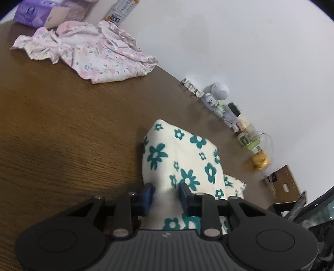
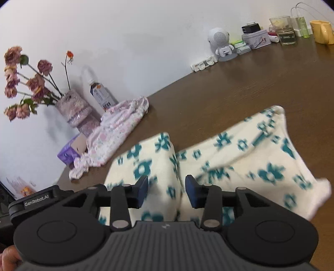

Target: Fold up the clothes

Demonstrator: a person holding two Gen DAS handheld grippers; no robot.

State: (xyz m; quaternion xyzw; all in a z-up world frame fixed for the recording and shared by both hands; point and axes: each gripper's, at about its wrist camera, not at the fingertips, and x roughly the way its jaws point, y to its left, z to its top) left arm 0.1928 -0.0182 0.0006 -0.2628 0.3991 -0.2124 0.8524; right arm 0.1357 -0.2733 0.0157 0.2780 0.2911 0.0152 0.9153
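Right gripper [image 2: 166,188] straddling a fold of the teal-flowered cloth [image 2: 229,150], pink floral garment [image 2: 117,129] lying at ten o'clock on the brown surface [image 2: 240,87]

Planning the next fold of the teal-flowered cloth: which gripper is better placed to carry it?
Probably left: the left gripper has a raised ridge of cloth between its fingers. The right gripper's fingers stand wider over blurred cloth.

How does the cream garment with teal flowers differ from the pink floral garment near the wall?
The teal-flowered garment is cream with large, bold teal flowers; the pink floral garment is pale with small, faint blooms. The teal-flowered one lies between the left gripper fingers and the right gripper fingers, raised in humps; the pink one lies untouched, crumpled flat by the tissue box. Both rest on the wooden table, unfolded.
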